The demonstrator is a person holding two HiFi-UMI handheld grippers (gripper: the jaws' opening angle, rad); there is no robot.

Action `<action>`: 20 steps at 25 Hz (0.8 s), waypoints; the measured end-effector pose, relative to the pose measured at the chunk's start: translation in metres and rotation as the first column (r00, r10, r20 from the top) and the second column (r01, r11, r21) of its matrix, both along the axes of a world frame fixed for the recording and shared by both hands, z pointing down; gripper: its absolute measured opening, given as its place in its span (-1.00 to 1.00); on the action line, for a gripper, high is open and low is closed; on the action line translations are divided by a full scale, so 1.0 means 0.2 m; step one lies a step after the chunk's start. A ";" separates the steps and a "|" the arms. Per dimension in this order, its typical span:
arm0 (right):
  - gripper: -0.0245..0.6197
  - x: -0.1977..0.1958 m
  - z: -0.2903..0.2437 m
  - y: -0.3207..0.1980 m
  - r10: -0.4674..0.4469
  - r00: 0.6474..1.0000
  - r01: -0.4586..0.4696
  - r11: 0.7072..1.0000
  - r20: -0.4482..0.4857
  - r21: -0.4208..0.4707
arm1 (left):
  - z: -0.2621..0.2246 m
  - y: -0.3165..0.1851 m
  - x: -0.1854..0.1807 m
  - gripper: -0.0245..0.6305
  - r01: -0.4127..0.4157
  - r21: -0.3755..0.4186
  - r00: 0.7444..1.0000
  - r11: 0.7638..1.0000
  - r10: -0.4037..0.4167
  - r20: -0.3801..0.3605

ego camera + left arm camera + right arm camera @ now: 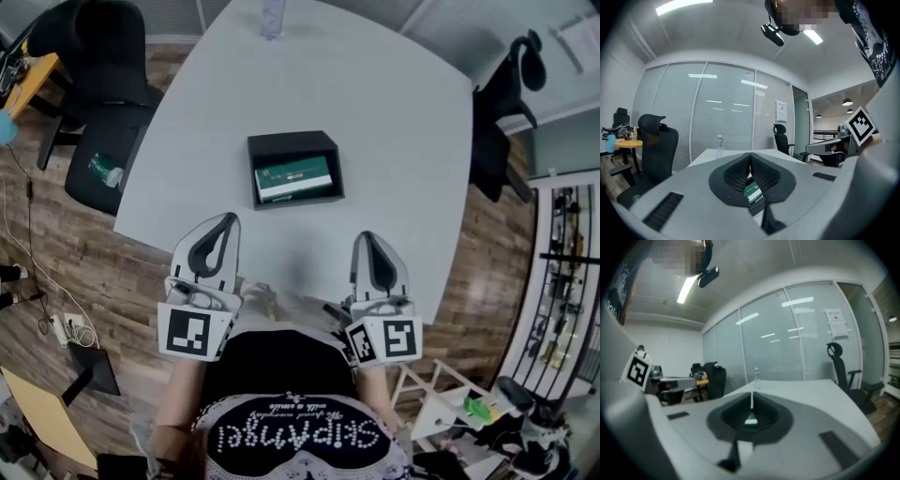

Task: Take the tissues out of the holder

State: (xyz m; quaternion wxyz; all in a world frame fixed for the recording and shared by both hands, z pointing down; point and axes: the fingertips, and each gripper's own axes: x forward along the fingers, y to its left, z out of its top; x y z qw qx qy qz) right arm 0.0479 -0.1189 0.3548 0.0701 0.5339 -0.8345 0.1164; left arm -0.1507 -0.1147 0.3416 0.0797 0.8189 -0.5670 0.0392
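Observation:
A black open holder point(291, 142) sits mid-table with a green and white tissue pack point(295, 178) lying flat inside. Both grippers hover over the table's near edge, short of the holder and apart from it. My left gripper point(228, 217) is shut, its ribbed pads meeting with nothing between them. My right gripper point(366, 236) is also shut and empty. In the left gripper view the left gripper point(750, 154) points at the tissue pack point(753, 192), which peeks out below its tips. The right gripper point(751, 399) likewise frames the tissue pack point(751, 420).
The white table point(394, 112) carries a clear water bottle point(273, 17) at its far edge. A black office chair point(108, 103) with a green item on its seat stands at the left. Another chair point(502, 112) stands at the right. A white rack point(441, 394) is near my right side.

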 end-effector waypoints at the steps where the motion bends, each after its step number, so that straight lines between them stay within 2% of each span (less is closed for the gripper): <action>1: -0.81 0.01 -0.01 -0.01 -0.003 1.000 0.003 1.000 -0.001 0.003 | 0.00 0.00 0.00 -0.83 0.012 0.000 1.000 1.000 -0.012 -0.004; 4: -0.81 0.06 -0.03 -0.03 -0.006 1.000 0.006 1.000 0.002 0.014 | -0.02 0.00 0.02 -0.83 0.035 0.003 0.999 0.999 -0.035 -0.012; 8: -0.81 0.12 -0.07 -0.05 -0.009 1.000 0.009 0.999 0.014 0.033 | -0.08 -0.01 0.05 -0.83 0.043 0.051 0.999 0.998 -0.043 -0.014; 15: -0.81 0.15 -0.14 -0.09 -0.013 1.000 0.012 0.998 0.023 0.068 | -0.17 -0.06 0.05 -0.83 0.028 0.098 1.000 0.995 -0.027 -0.017; 20: -0.81 0.23 -0.16 -0.08 0.011 0.999 -0.014 0.997 0.037 0.079 | -0.20 -0.07 0.12 -0.83 0.001 0.120 1.000 0.993 0.001 -0.015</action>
